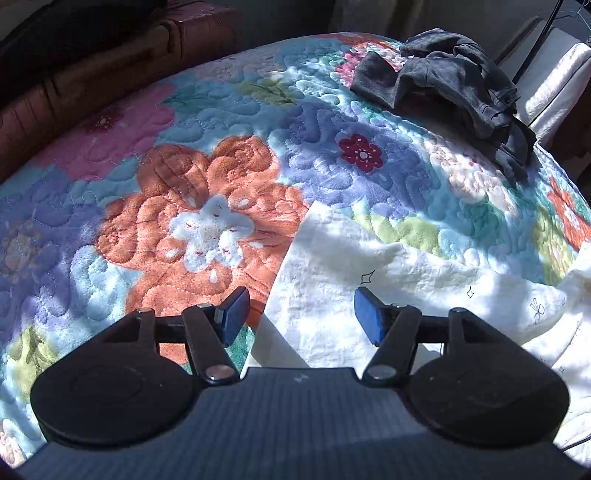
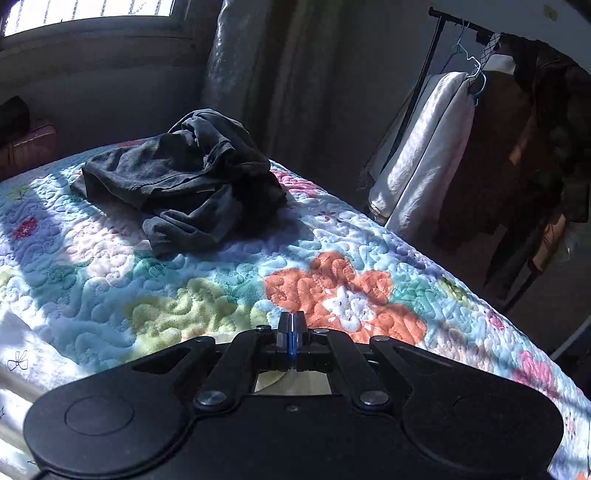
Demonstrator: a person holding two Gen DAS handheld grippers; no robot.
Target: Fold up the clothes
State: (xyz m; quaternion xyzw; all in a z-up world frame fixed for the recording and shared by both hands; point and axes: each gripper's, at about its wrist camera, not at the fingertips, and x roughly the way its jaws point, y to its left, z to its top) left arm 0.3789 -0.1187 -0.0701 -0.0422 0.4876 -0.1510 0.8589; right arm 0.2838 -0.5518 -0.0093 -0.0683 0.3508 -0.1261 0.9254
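Our left gripper [image 1: 300, 314] hovers with fingers wide apart, empty, over a white garment [image 1: 369, 295] on the flowered bed quilt [image 1: 184, 206]. Our right gripper [image 2: 291, 325] is pinched closed; whether it holds cloth is unclear. A crumpled dark garment [image 2: 177, 177] lies well beyond, a clothes rack [image 2: 498, 129] beside the bed.

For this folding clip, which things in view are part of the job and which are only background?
Part of the job:
white garment
dark grey garment, crumpled
left gripper, jaws open
right gripper, jaws shut

Background:
floral quilt
clothes rack
white cloth on the rack
window
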